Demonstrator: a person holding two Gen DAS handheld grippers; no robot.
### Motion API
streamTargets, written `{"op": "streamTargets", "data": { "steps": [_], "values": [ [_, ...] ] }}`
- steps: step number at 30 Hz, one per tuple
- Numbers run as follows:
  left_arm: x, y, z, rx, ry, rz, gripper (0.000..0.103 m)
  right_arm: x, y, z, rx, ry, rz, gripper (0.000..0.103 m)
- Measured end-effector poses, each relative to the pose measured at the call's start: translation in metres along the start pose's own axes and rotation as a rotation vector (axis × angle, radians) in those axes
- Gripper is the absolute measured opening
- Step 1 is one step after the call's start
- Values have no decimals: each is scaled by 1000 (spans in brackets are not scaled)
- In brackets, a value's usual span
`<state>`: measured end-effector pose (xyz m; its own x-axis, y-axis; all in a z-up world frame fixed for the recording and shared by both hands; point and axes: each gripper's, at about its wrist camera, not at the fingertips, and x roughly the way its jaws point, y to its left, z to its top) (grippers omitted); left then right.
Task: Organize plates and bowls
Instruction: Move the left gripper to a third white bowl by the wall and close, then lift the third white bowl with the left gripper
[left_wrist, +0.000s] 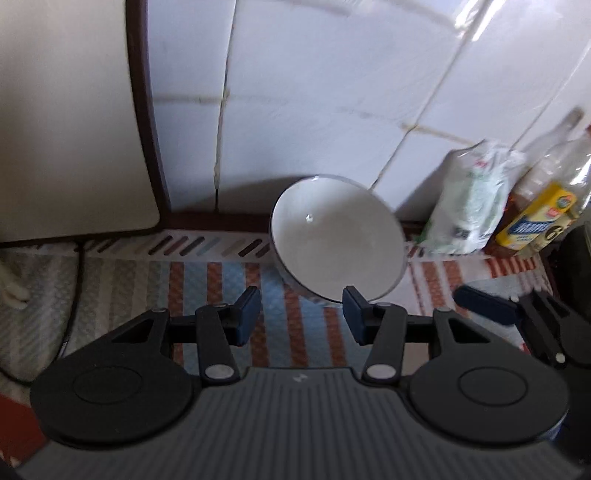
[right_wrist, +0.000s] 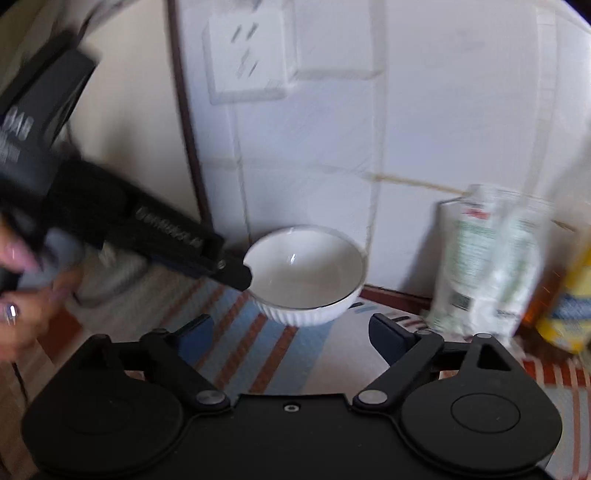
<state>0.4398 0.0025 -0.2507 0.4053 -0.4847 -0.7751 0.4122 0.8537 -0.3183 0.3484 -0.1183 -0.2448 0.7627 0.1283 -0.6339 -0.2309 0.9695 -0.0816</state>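
White ceramic, the bowl (left_wrist: 338, 236) sits tilted on the striped cloth (left_wrist: 229, 280) by the tiled wall (left_wrist: 314, 92); the left gripper (left_wrist: 301, 314) hangs spread just short of its rim, holding nothing. From the right wrist, the right gripper (right_wrist: 291, 332) gapes empty too, while the left's finger touches the bowl's near rim. Seemingly a pickup is starting; next, straddle the rim and close.

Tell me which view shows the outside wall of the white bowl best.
The right wrist view: the bowl sits side-on there, so its ribbed white outer wall shows below the dark-lined rim, with the left gripper at its edge. The left wrist view looks into the bowl, showing mostly its smooth interior.
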Motion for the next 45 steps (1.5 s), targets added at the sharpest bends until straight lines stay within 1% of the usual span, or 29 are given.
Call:
{"op": "streamTargets", "data": {
  "steps": [1,2,4,7,11,13,14,15,16,17,18,19,23,26,28,32,39,45],
  "values": [
    [8,5,2,0,35,-32,50,10,1,2,-21,16,6,93],
    [14,11,3,-25,53,-73,56,19,0,4,-34,39,15,93],
    [19,20,5,-68,53,-116,56,33,1,7,-61,77,20,93],
    [27,27,8,-85,49,-106,55,49,3,9,-89,98,3,93],
    [40,27,15,-77,24,-74,53,69,-5,13,-35,135,6,93],
    [45,24,20,-67,10,-52,46,76,-8,14,-24,148,-9,93],
    [47,23,21,-66,7,-41,35,78,-9,16,-21,149,-11,93],
    [49,21,22,-69,2,-35,21,79,-11,18,-14,143,-4,93],
    [52,20,24,-70,5,-31,19,81,-13,20,-7,145,11,93],
    [53,18,25,-56,8,-6,13,83,-14,22,0,151,25,94],
    [53,14,24,-27,2,17,12,85,-16,22,6,155,32,95],
    [53,12,23,-8,-4,25,12,87,-16,23,12,158,36,95],
    [51,0,21,35,-13,68,11,89,-14,23,31,156,33,97],
    [41,-13,20,89,-42,89,11,85,-19,26,91,152,47,97],
    [33,-23,21,118,-42,108,11,74,-19,26,89,130,48,97],
    [13,-36,19,125,-49,119,11,48,-16,27,96,97,37,96],
    [-30,-72,2,177,-65,87,11,-16,-22,15,110,44,28,96],
    [-67,-102,-14,226,-73,36,12,-78,-30,-3,123,1,-4,96]
  ]
}}
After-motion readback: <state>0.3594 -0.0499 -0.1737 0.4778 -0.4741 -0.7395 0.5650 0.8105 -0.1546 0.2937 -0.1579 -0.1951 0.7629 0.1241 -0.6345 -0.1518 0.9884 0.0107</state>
